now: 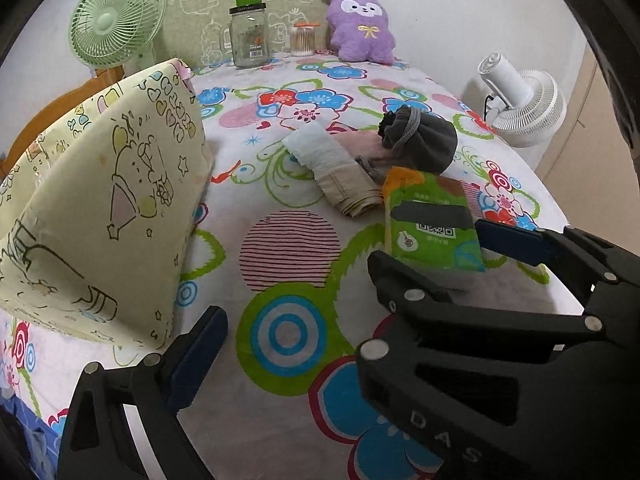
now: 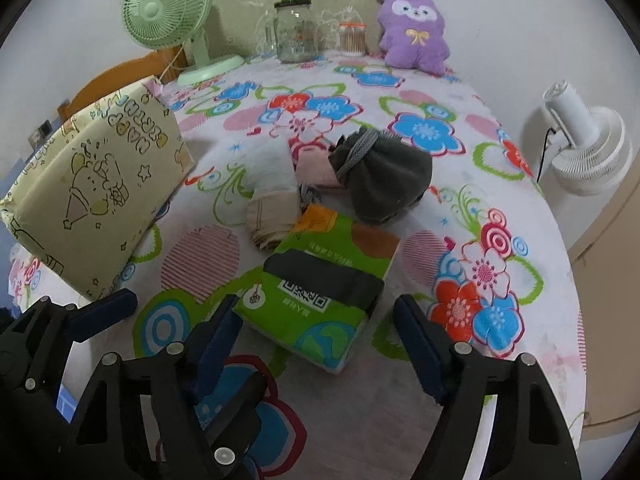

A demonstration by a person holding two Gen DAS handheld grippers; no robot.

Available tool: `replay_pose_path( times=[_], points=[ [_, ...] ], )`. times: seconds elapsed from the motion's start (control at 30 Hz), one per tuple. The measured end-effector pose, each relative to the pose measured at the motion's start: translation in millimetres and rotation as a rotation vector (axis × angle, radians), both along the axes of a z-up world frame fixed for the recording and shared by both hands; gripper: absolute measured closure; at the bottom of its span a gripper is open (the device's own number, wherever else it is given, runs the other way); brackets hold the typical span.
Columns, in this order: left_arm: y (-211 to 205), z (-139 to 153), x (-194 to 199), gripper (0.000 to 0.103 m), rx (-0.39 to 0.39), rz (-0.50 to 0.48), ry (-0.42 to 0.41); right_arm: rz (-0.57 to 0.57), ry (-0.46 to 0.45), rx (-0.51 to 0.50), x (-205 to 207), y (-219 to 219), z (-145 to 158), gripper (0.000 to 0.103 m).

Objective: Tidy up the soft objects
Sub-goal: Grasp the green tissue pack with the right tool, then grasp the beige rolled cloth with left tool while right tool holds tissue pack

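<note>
Right tongs [image 2: 320,334] spread wide, green tissue pack [image 2: 320,280] lying straight ahead between them, long axis running away; left tongs [image 2: 100,312] also released, further off

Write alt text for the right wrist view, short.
The right gripper, jaws open, hovers just short of a green tissue pack lying on a floral-print cloth. Behind the pack lie a dark drawstring pouch and folded beige fabric; a yellow cartoon-print box stands left, where the left gripper also shows.
</note>
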State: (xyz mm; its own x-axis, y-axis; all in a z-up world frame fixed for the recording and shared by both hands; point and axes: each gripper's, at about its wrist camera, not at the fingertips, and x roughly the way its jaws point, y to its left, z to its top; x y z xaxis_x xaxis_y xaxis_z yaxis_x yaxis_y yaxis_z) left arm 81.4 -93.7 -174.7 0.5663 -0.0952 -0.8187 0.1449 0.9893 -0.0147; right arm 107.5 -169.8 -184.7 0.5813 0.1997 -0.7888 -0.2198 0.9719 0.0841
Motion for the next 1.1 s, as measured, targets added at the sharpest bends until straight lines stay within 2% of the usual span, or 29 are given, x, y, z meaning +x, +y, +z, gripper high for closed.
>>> replay_pose_path(
  times=[0.03, 0.07, 0.2, 0.7, 1.1],
  points=[
    [0, 0, 0, 0.006, 0.000, 0.000, 0.000, -0.001, -0.003, -0.002, 0, -1, 0, 0.029],
    [-1, 0, 1, 0.006, 0.002, 0.000, 0.000, -0.002, -0.006, -0.009, 0, -1, 0, 0.036],
    [-6, 1, 2, 0.006, 0.014, -0.014, -0.002, 0.004, -0.012, 0.008, -2, -6, 1, 0.038],
    [-28, 11, 14, 0.007, 0.034, -0.025, -0.050, -0.082, -0.069, 0.021, -11, -48, 20, 0.039],
    [-31, 16, 46, 0.014, 0.050, 0.063, -0.050, -0.127, -0.117, 0.042, 7, -65, 32, 0.039]
  ],
)
